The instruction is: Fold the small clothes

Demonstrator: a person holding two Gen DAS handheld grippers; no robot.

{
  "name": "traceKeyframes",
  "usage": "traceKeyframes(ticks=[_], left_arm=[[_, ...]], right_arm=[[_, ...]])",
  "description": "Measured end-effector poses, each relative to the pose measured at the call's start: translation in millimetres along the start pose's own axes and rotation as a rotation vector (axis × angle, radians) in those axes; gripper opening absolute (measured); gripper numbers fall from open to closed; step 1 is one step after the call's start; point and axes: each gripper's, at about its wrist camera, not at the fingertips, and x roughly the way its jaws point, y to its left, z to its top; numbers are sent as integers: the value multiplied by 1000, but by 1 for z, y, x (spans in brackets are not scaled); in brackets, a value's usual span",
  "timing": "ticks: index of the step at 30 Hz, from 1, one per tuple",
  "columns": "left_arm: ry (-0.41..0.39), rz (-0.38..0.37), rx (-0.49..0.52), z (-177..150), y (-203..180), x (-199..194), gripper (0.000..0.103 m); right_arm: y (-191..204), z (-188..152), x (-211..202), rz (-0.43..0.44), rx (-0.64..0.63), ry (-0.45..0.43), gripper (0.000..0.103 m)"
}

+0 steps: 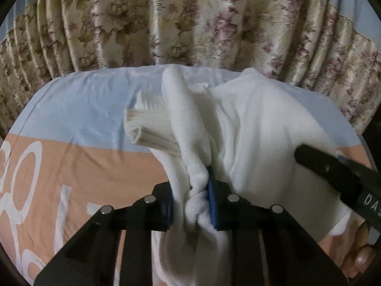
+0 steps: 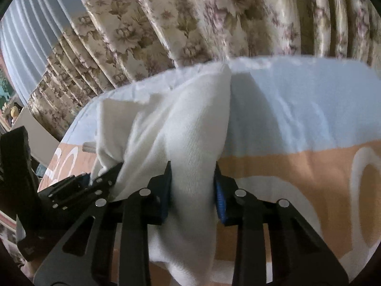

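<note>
White garment [image 1: 257,128], soft knit with a ribbed cuff [image 1: 147,128] sticking out on the left in the left wrist view, lies bunched on the bed sheet [image 1: 78,162], partly lifted off it where both tools hold it.

Left gripper [image 1: 190,202]: jaws clamped on a twisted wad of the white fabric, blue pads pressing it from both sides. Right gripper [image 2: 193,197]: jaws clamped on a thick fold of the same garment, fabric fills the gap between the blue pads.

Writing:
- "DA" in white letters on the black body of the right gripper as seen at the right edge of the left wrist view; the rest is cut off.
- Large white rounded characters printed on the orange band of the sheet; look like "0"/"O" shapes, not readable as a word.

Edges and room:
- Sheet is pale blue at the far side, orange nearer. Its far edge runs just in front of the floral curtain [image 1: 190,23].
- Garment's far end reaches nearly to that edge.
- Bare sheet to the left of the garment in the left wrist view, and to the right of it in the right wrist view.
- Grippers sit near each other, left one visible at lower left of the right wrist view.
- Fingertips of a hand [image 1: 359,257] show at lower right of the left wrist view.
</note>
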Motion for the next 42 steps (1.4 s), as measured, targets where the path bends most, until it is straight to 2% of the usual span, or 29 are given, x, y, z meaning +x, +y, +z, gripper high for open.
traceKeyframes(ticks=[3,6,10,12,14,15,16,18,19,23,25,28,31,32,34,38,42], left_arm=[[-25,-14,39,4,-27,-10,23],[-34,-43,63,4,-64,-23,23],[27,-82,48,-13,-112,-21,25],[57,-46,47,-26,-128,-13,31],[40,27,54,-39,-137,-9,48],[18,73,54,-43,-137,-10,72],[-3,119,51,-47,-133,-10,83],[-6,110,32,-51,-121,-8,92],[-3,106,29,-52,-117,-6,96],[-30,122,77,-51,-113,-11,98],[-54,129,66,-48,-105,-16,98],[-40,139,68,-47,-92,-17,98],[-59,223,115,-48,-79,-25,98],[-53,219,106,-49,-73,-29,98],[-69,213,76,-52,-56,-48,98],[-87,213,41,-60,-31,-101,98],[-129,260,51,-82,-15,-164,101]], right_arm=[[2,9,-25,-28,-29,-45,31],[-14,14,-61,-65,-45,-73,31],[-54,0,-102,-145,-40,-73,31],[-82,-15,-115,-194,-16,-49,31],[-109,-32,-112,-229,17,14,34],[-119,-41,-106,-256,19,47,38],[-123,-47,-103,-287,10,61,40],[-130,-58,-104,-356,-4,35,70],[-132,-61,-105,-380,-4,23,74],[-135,-70,-105,-375,8,15,77],[-131,-72,-108,-398,-3,4,80],[-132,-75,-114,-406,18,-2,80],[-126,-77,-125,-426,42,-9,82],[-123,-79,-132,-428,52,-16,83],[-113,-80,-145,-435,66,-39,91],[-67,-83,-183,-448,61,-125,99],[-16,-92,-215,-423,39,-181,100]])
